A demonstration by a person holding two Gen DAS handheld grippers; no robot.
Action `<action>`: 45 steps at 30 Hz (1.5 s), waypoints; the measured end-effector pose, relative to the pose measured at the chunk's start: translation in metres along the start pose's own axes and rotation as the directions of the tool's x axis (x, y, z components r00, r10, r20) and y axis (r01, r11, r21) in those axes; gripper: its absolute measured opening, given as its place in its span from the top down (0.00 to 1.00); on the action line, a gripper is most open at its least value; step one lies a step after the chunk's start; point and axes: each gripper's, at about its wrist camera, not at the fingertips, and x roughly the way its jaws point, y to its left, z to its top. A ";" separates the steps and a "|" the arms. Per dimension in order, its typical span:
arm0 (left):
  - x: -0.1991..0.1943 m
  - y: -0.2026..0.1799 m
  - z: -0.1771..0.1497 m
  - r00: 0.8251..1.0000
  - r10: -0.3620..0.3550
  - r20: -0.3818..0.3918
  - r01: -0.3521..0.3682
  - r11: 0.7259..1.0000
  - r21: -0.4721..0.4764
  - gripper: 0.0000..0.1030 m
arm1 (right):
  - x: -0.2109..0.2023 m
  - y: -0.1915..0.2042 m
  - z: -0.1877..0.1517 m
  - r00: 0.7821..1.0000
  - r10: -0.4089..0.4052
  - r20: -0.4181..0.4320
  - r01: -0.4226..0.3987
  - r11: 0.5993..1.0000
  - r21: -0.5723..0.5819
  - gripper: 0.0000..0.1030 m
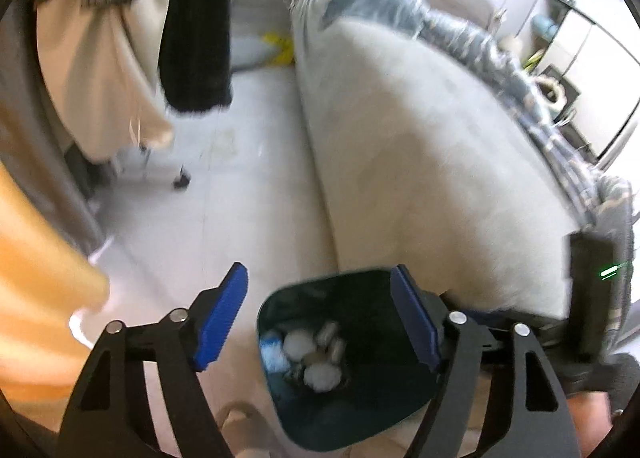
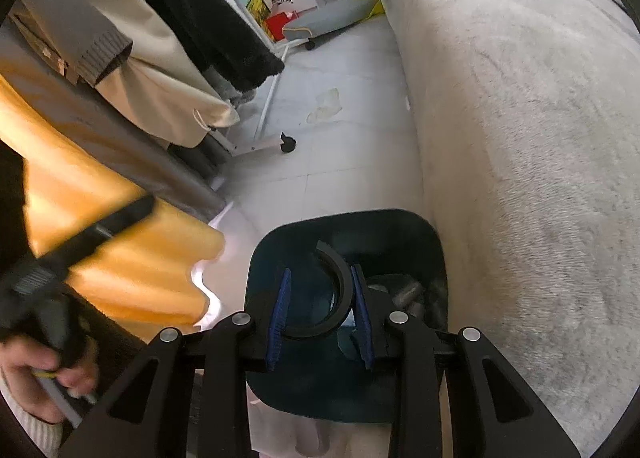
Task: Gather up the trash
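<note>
A dark teal trash bin (image 1: 276, 410) stands on the floor beside a grey sofa. It holds white crumpled balls (image 1: 298, 344), a blue scrap (image 1: 272, 354) and other litter. My left gripper (image 1: 320, 318) hangs above the bin, open, with nothing between its blue pads (image 1: 222, 318). In the right wrist view my right gripper (image 2: 320, 314) is over the same bin (image 2: 264, 258), shut on a black ring (image 2: 342, 278) that stands upright between the pads. Grey tube-like pieces (image 2: 408, 292) lie inside the bin.
The grey plush sofa (image 2: 520, 138) fills the right side. Coats (image 2: 168, 70) hang on a wheeled clothes rack (image 2: 276, 144) to the left, with an orange cloth (image 2: 120, 242) nearer. A hand (image 2: 36, 374) grips a black handle at the lower left. The floor (image 2: 340, 146) is pale tile.
</note>
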 end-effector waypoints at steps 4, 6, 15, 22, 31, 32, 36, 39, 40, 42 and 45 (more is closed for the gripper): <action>-0.029 -0.023 0.010 0.996 -0.019 0.083 0.013 0.998 0.067 0.32 | 0.013 0.001 -0.005 0.999 -0.019 -0.034 0.018 0.999 -0.031 0.70; -0.040 -0.034 0.010 0.994 -0.028 0.105 0.019 0.996 0.092 0.34 | 0.018 0.002 -0.006 0.998 -0.037 -0.051 0.034 0.998 -0.055 0.70; -0.087 -0.066 0.007 0.983 -0.060 0.171 0.028 0.982 0.186 0.35 | 0.034 0.007 -0.012 0.992 -0.074 -0.099 0.062 0.991 -0.119 0.69; -0.104 -0.078 0.005 0.980 -0.054 0.190 0.018 0.983 0.185 0.34 | 0.027 0.003 -0.016 0.992 -0.088 -0.090 0.076 0.989 -0.125 0.49; -0.120 -0.103 0.009 0.968 -0.045 0.246 -0.014 0.973 0.232 0.16 | -0.014 0.002 -0.015 0.997 -0.078 0.005 0.078 0.987 -0.139 0.33; -0.121 -0.104 0.009 0.967 -0.045 0.253 -0.017 0.972 0.236 0.15 | -0.022 0.001 -0.014 0.996 -0.083 0.025 0.086 0.987 -0.137 0.31; -0.124 -0.110 0.008 0.960 -0.041 0.278 -0.031 0.968 0.250 0.08 | -0.057 -0.003 -0.011 0.989 -0.084 0.123 0.100 0.987 -0.124 0.29; -0.124 -0.113 0.006 0.956 -0.046 0.289 -0.032 0.966 0.257 0.06 | -0.080 -0.007 -0.009 0.975 -0.117 0.187 0.145 0.979 -0.146 0.24; -0.126 -0.114 0.005 0.950 -0.032 0.310 -0.048 0.967 0.249 0.05 | -0.091 -0.009 -0.009 0.965 -0.141 0.221 0.177 0.972 -0.152 0.23; -0.127 -0.115 0.004 0.947 -0.033 0.320 -0.048 0.969 0.241 0.04 | -0.112 -0.019 -0.009 0.948 -0.165 0.273 0.209 0.968 -0.142 0.21; -0.124 -0.117 0.004 0.951 -0.031 0.307 -0.047 0.969 0.244 0.03 | -0.141 -0.038 -0.012 0.928 -0.177 0.329 0.220 0.971 -0.098 0.15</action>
